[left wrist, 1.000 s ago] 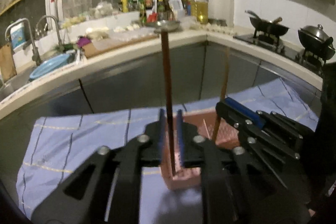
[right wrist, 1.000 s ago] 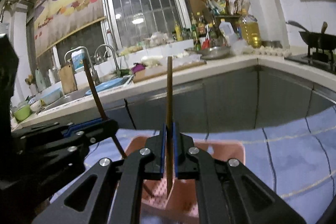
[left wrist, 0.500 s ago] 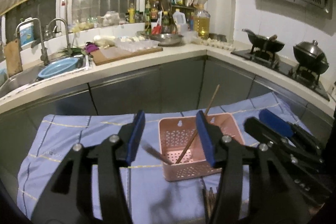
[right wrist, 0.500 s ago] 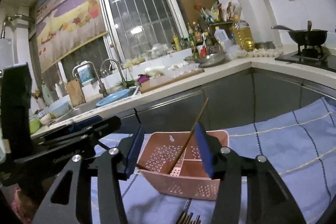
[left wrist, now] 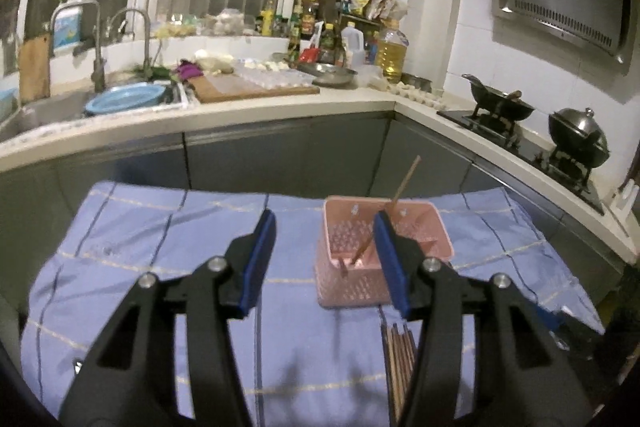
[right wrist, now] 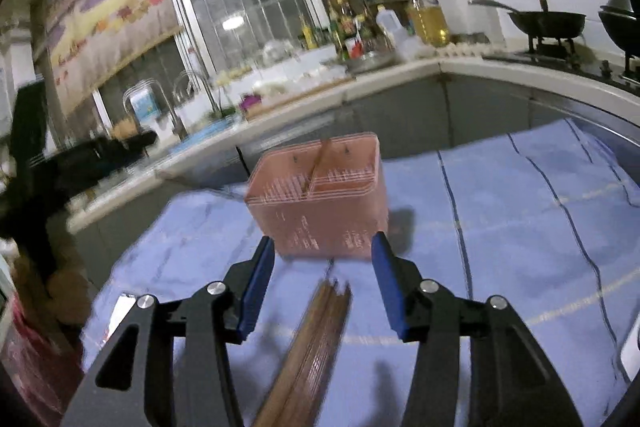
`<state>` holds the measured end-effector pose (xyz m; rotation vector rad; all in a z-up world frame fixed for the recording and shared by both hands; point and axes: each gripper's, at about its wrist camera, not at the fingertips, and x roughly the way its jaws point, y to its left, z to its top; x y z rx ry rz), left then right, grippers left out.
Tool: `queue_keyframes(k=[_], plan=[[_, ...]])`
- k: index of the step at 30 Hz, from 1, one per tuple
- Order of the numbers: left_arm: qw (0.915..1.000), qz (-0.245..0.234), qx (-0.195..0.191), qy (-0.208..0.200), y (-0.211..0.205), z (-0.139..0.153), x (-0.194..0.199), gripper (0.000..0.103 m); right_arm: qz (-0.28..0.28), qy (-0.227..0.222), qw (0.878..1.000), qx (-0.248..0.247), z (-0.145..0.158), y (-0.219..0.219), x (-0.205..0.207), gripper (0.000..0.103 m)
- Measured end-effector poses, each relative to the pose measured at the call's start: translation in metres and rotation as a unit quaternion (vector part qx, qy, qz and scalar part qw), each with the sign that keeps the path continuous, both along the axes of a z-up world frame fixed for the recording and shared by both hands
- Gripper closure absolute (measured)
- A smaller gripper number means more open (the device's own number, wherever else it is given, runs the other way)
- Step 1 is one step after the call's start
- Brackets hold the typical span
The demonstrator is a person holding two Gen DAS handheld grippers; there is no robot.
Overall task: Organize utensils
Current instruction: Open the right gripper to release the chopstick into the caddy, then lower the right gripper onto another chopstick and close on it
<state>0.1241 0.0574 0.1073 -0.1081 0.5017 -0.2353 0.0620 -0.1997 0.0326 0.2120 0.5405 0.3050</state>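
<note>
A pink perforated basket (left wrist: 347, 289) (right wrist: 320, 223) stands on the blue cloth. Brown chopsticks (left wrist: 403, 183) lean inside it, one tip poking above the rim; in the right wrist view a chopstick (right wrist: 319, 159) shows blurred in the basket. A bundle of loose chopsticks (left wrist: 396, 347) (right wrist: 316, 331) lies on the cloth in front of the basket. My left gripper (left wrist: 324, 259) is open and empty, pulled back from the basket. My right gripper (right wrist: 323, 279) is also open and empty, above the tips of the loose bundle. The right gripper's black body (left wrist: 560, 327) shows at the lower right of the left wrist view.
The blue cloth (left wrist: 160, 227) covers the table. Behind it runs a counter with a sink (left wrist: 48, 107), a blue basin (left wrist: 124, 97), a cutting board (left wrist: 248, 89), bottles, and a stove with a wok (left wrist: 500, 107) and a pot (left wrist: 580, 137) at the right.
Both grippers held a chopstick upright over the basket, then opened and dropped them in. Both have since pulled back from the basket, which now looks smaller and farther.
</note>
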Motion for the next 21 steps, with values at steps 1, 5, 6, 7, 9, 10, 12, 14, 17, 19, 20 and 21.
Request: queue_keyframes(k=[1, 5, 6, 7, 9, 10, 12, 14, 17, 19, 20, 21], plan=[[1.0000, -0.005, 0.000, 0.006, 0.001, -0.005, -0.006, 0.054, 0.001, 0.008, 1.000, -0.008, -0.005, 0.001, -0.002, 0.052], [0.9970, -0.049, 0.007, 0.059, -0.009, -0.044, -0.026, 0.057, 0.020, 0.083, 0.995, -0.044, -0.044, 0.012, -0.003, 0.065], [0.9950, -0.063, 0.009, 0.077, -0.014, -0.057, -0.030, 0.060, 0.029, 0.108, 0.993, -0.047, -0.057, 0.016, -0.003, 0.066], [0.9927, -0.075, 0.010, 0.094, -0.019, -0.069, -0.033, 0.061, 0.034, 0.121, 0.991, -0.049, -0.064, 0.019, -0.003, 0.069], [0.9865, -0.099, 0.010, 0.130, -0.030, -0.095, -0.041, 0.064, 0.052, 0.154, 0.985, -0.055, -0.081, 0.029, -0.003, 0.070], [0.9826, -0.110, 0.010, 0.149, -0.037, -0.109, -0.044, 0.064, 0.057, 0.161, 0.983, -0.060, -0.086, 0.034, -0.004, 0.071], [0.9762, -0.123, 0.012, 0.178, -0.048, -0.130, -0.049, 0.064, 0.064, 0.170, 0.980, -0.077, -0.095, 0.042, -0.005, 0.071], [0.9694, -0.135, 0.020, 0.204, -0.060, -0.149, -0.053, 0.064, 0.068, 0.174, 0.977, -0.103, -0.104, 0.051, -0.006, 0.072], [0.9633, -0.143, 0.041, 0.223, -0.073, -0.169, -0.057, 0.067, 0.054, 0.164, 0.976, -0.129, -0.102, 0.048, -0.009, 0.072], [0.9612, -0.143, 0.054, 0.230, -0.079, -0.177, -0.057, 0.069, 0.044, 0.170, 0.977, -0.123, -0.103, 0.038, -0.008, 0.072], [0.9609, -0.141, 0.061, 0.231, -0.081, -0.180, -0.058, 0.070, 0.042, 0.172, 0.976, -0.124, -0.102, 0.037, -0.008, 0.072], [0.9608, -0.134, 0.072, 0.232, -0.083, -0.183, -0.056, 0.072, 0.040, 0.173, 0.976, -0.129, -0.100, 0.037, -0.008, 0.072]])
